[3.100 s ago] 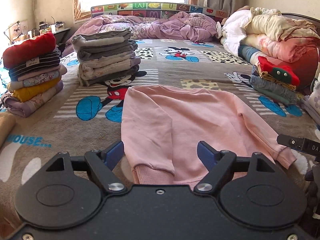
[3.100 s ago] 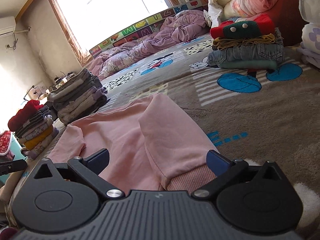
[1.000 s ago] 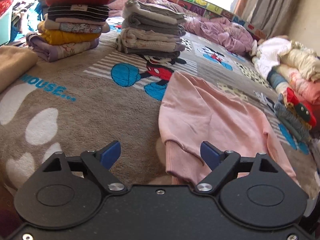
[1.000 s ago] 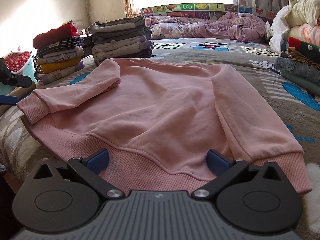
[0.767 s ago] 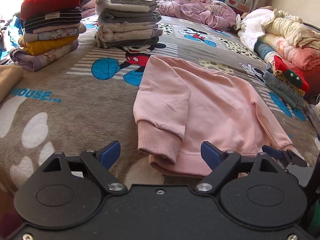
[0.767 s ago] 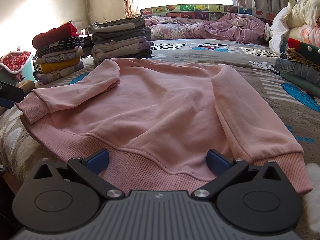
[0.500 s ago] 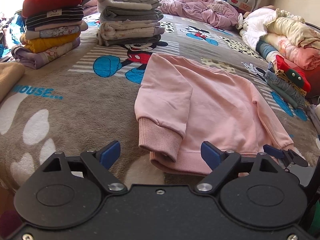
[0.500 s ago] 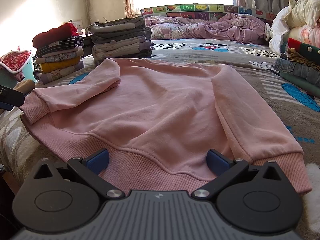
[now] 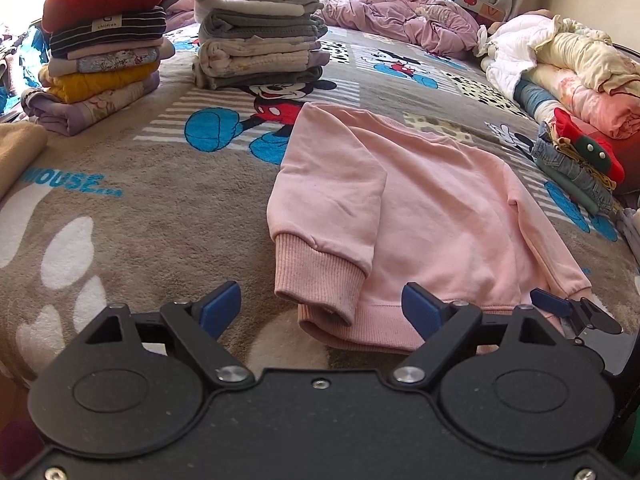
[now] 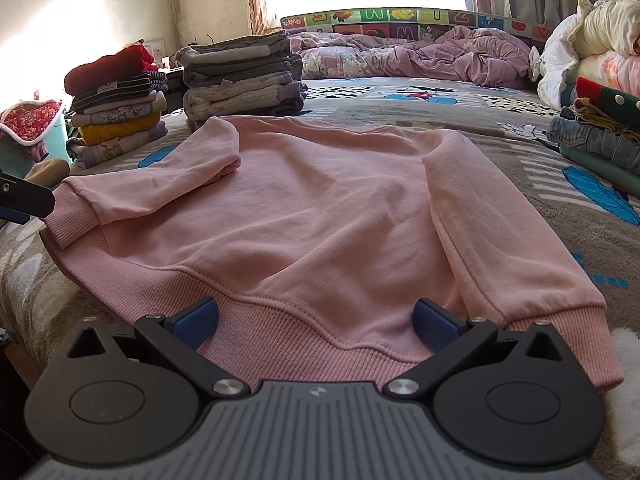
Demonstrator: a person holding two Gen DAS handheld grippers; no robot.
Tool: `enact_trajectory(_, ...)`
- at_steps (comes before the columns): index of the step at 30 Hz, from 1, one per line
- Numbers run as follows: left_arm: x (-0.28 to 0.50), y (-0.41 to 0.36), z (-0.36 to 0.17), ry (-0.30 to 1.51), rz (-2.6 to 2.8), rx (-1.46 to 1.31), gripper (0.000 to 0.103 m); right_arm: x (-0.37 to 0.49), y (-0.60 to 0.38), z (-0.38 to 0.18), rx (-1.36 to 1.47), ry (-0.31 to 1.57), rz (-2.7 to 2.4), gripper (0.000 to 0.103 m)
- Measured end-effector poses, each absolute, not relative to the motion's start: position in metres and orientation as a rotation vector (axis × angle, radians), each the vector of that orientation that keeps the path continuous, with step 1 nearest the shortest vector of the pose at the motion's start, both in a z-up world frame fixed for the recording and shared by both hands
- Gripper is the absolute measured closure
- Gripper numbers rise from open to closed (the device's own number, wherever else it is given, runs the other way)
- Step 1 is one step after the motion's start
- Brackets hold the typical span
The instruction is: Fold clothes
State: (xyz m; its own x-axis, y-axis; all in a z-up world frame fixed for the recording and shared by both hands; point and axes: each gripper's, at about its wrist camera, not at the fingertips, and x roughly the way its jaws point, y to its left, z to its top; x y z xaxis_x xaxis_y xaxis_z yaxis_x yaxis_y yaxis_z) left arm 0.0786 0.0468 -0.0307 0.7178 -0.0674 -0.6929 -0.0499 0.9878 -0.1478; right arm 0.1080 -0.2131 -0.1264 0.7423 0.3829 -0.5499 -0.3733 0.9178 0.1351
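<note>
— While the pink sweatshirt [image 10: 320, 216] lies flat on the bed [image 9: 132, 208], what surrounds it?
— Folded stacks [image 9: 256, 36] behind; both grippers' [image 9: 320, 308] [image 10: 316, 320] fingers wide, empty, at its hem.

- the bed blanket [image 9: 132, 200] is showing "mouse..." in blue letters beside the white patches.
- a label on the striped folded garment [image 9: 108, 26] is reading "children".
- the headboard panel [image 10: 400, 14] is carrying coloured alphabet tiles; "w" and "m" are showing, the others staying too small to read.
</note>
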Motion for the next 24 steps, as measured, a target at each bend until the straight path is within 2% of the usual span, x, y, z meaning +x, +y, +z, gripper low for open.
enact_trajectory(4, 0.079, 0.051, -0.031, 0.738, -0.005, -0.186, 0.017, 0.108, -0.213, -0.127, 0.015, 0.606, 0.414, 0.000)
enact_trajectory(6, 0.079, 0.053, -0.032, 0.727, -0.011, -0.198, 0.028, 0.109, -0.213, -0.127, 0.014, 0.607, 0.414, 0.000)
enact_trajectory(8, 0.080, 0.055, -0.034, 0.722, -0.021, -0.211, 0.049, 0.109, -0.213, -0.126, 0.014, 0.607, 0.413, 0.000)
enact_trajectory(9, 0.080, 0.056, -0.035, 0.718, -0.021, -0.216, 0.053, 0.108, -0.212, -0.126, 0.014, 0.607, 0.413, 0.000)
enact_trajectory(11, 0.080, 0.057, -0.036, 0.708, -0.015, -0.221, 0.071, 0.108, -0.212, -0.126, 0.014, 0.608, 0.414, 0.000)
enact_trajectory(12, 0.080, 0.058, -0.036, 0.700, -0.014, -0.219, 0.073, 0.109, -0.212, -0.126, 0.014, 0.608, 0.414, 0.000)
enact_trajectory(14, 0.080, 0.059, -0.038, 0.694, -0.014, -0.215, 0.089, 0.109, -0.213, -0.126, 0.015, 0.609, 0.415, 0.000)
enact_trajectory(16, 0.078, 0.062, -0.037, 0.671, -0.012, -0.215, 0.099, 0.109, -0.213, -0.126, 0.015, 0.610, 0.415, 0.000)
enact_trajectory(24, 0.081, 0.092, -0.012, 0.567, 0.055, -0.190, 0.100, 0.109, -0.213, -0.126, 0.017, 0.613, 0.417, 0.000)
